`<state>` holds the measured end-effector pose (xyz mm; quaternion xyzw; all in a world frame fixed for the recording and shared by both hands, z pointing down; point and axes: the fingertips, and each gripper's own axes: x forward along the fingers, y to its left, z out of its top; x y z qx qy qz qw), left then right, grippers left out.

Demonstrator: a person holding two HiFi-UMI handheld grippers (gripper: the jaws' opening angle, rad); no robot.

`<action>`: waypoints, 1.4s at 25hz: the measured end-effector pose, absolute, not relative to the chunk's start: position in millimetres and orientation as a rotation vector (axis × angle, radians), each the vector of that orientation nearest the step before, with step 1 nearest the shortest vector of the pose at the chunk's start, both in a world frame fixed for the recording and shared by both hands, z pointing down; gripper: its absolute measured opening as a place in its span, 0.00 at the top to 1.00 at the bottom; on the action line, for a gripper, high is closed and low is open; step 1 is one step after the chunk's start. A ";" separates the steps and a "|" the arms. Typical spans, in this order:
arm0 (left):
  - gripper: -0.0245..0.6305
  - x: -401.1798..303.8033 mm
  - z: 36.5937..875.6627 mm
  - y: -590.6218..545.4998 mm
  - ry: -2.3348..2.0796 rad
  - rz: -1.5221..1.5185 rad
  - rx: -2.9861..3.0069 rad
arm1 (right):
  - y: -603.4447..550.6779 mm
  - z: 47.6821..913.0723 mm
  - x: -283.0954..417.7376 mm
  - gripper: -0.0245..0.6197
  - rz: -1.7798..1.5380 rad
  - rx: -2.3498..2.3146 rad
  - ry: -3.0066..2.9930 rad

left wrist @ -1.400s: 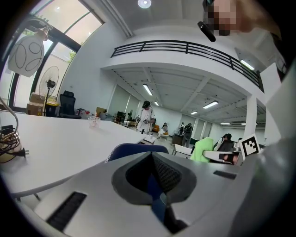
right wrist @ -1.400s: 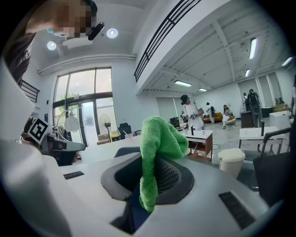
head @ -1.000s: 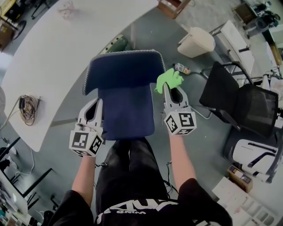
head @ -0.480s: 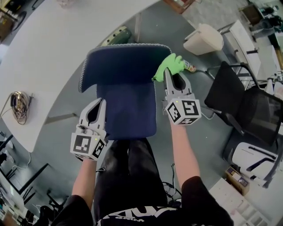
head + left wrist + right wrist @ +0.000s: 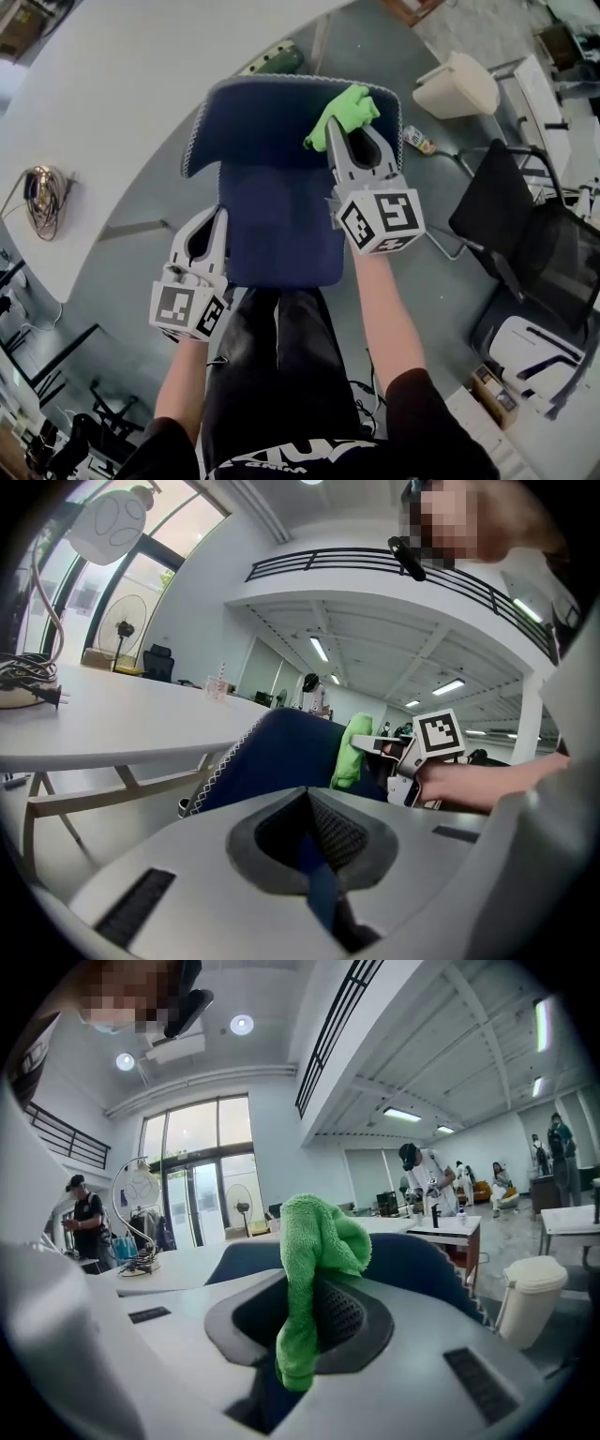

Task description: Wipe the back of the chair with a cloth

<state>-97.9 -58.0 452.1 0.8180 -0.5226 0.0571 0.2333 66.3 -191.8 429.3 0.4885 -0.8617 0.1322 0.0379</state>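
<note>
A dark blue chair stands in front of me in the head view, its back (image 5: 272, 131) at the far side and its seat (image 5: 281, 234) nearer me. My right gripper (image 5: 343, 141) is shut on a green cloth (image 5: 343, 111), and the cloth lies against the upper right part of the back. In the right gripper view the cloth (image 5: 314, 1241) bunches out of the shut jaws, with the chair's blue rim (image 5: 427, 1260) behind it. My left gripper (image 5: 216, 220) is shut and holds nothing, low beside the seat's left edge. From the left gripper view I see the back (image 5: 281, 761), the cloth (image 5: 350, 752) and the right gripper (image 5: 412, 757).
A curved white table (image 5: 112, 103) runs along the far left, with a coil of cable (image 5: 37, 202) on it. A white bin (image 5: 459, 84) and a can (image 5: 419, 141) are on the floor at the right. A black mesh chair (image 5: 525, 234) stands further right.
The right gripper has carried the cloth from the right edge of the chair's back leftward onto the back itself. The left gripper has stayed by the seat's left side.
</note>
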 end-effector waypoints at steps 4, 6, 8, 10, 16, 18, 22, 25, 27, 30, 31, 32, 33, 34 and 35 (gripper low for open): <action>0.97 -109.8 456.9 -50.5 -1.469 0.156 2.216 | -188.5 434.7 31.4 0.88 0.437 1.419 -2.696; 0.97 -115.4 458.8 -48.2 -1.484 0.157 2.203 | -187.6 438.0 15.1 0.88 0.442 1.378 -2.716; 0.97 -122.4 461.6 -45.7 -1.497 0.166 2.192 | -186.5 441.0 -2.0 0.88 0.454 1.340 -2.735; 0.97 -129.4 465.3 -43.7 -1.509 0.176 2.181 | -185.8 442.0 -20.0 0.88 0.471 1.303 -2.752; 0.97 -132.2 476.0 -44.8 -1.518 0.196 2.156 | -180.6 441.5 -69.1 0.88 0.506 1.137 -2.818; 0.97 -129.4 478.7 -45.7 -1.512 0.199 2.156 | -173.7 443.5 -84.0 0.88 0.523 1.055 -2.838; 0.97 -123.4 482.9 -49.7 -1.499 0.190 2.150 | -156.0 445.7 -90.2 0.88 0.506 0.956 -2.869; 0.97 -116.4 485.1 -51.2 -1.479 0.191 2.159 | -137.8 454.8 -62.2 0.88 0.449 0.994 -2.825; 0.97 -110.7 485.9 -52.0 -1.462 0.195 2.168 | -129.2 465.2 -30.4 0.88 0.419 1.070 -2.768; 0.97 -101.2 488.2 -52.7 -1.439 0.199 2.174 | -123.3 478.1 27.1 0.88 0.410 1.215 -2.675; 0.97 -98.4 488.8 -52.9 -1.431 0.199 2.177 | -121.9 481.5 46.3 0.88 0.403 1.261 -2.642; 0.97 -95.9 488.9 -53.2 -1.422 0.201 2.182 | -120.8 484.8 65.1 0.88 0.393 1.304 -2.608; 0.97 -93.6 488.9 -53.8 -1.413 0.204 2.189 | -120.1 487.6 83.2 0.88 0.381 1.344 -2.576; 0.97 -91.5 488.8 -54.7 -1.405 0.208 2.197 | -119.7 489.7 100.6 0.88 0.371 1.383 -2.544; 0.97 -89.5 488.9 -55.6 -1.398 0.212 2.203 | -119.1 490.9 117.4 0.88 0.364 1.423 -2.514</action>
